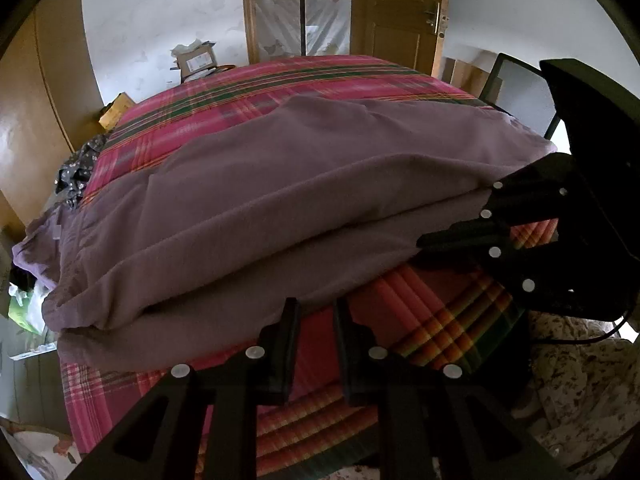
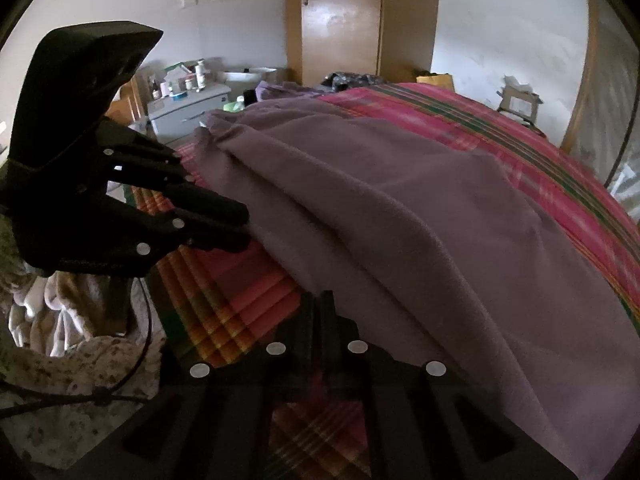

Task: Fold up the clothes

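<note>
Behind bed, door (image 1: 404, 12); opposite view, wardrobe (image 2: 340, 20)

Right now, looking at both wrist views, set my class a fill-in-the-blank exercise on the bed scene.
1. The folded garment is ____ in colour.
2. It lies on a plaid ____.
3. The jaws of the left tool stand slightly ____, with nothing between them.
4. The jaws of the right tool are ____.

Missing words: purple; bedcover; open; shut
</note>
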A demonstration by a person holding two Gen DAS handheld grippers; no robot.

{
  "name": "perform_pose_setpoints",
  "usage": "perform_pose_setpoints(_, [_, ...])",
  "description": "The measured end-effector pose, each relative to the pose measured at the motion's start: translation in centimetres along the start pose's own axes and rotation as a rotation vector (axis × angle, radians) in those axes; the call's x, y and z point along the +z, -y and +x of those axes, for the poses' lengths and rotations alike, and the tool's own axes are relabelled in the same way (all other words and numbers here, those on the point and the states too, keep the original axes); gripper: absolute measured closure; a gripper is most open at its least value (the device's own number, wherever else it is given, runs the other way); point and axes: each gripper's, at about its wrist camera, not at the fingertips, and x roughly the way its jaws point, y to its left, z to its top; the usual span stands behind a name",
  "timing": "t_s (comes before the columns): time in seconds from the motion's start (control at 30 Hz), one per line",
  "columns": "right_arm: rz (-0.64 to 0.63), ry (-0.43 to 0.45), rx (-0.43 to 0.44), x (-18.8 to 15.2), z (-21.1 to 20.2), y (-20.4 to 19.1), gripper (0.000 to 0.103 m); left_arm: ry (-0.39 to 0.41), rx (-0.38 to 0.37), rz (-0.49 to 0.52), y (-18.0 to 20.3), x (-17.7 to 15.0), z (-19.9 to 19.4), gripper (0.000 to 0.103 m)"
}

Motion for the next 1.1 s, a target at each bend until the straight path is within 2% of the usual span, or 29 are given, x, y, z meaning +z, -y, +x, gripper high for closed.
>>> perform_pose_setpoints(0.47, [-0.017,0.01,0.009,-0.1,-0.6,-0.8,0.102,-0.001,0.023,-0.021,-0.5,-0.6,-0.8,0.086])
perform_pose_setpoints(0.53, [-0.005,0.035,0.012,0.1,-1.2,-0.5,0.101,0.015,0.032,-0.047,-1.4,-0.9,-1.5,0.086])
perform_pose_setpoints(0.63, [0.024,0.066,0.008,0.4,-1.8,0.5,0.095,0.033,0.057,-0.117,-3.2,-1.0,-2.4,0.085])
perform_pose_setpoints(0.73, [0.055,0.07,-0.052,0.7,-1.9,1.5,0.091,0.048,0.089,-0.144,-4.2,-0.5,-2.9,0.083])
perform_pose_setpoints(0.87, [0.062,0.085,-0.122,1.1,-2.3,2.8,0.079,0.076,0.12,-0.125,-4.7,0.9,-2.9,0.082])
perform_pose_setpoints(1.0, [0.04,0.087,-0.173,1.6,-2.5,3.2,0.078,0.095,0.138,-0.115,-5.5,2.2,-2.8,0.082])
perform_pose_setpoints(1.1, [0.043,0.139,-0.194,1.9,-3.2,3.7,0.077,0.109,0.118,-0.185,-7.0,2.7,-3.2,0.082])
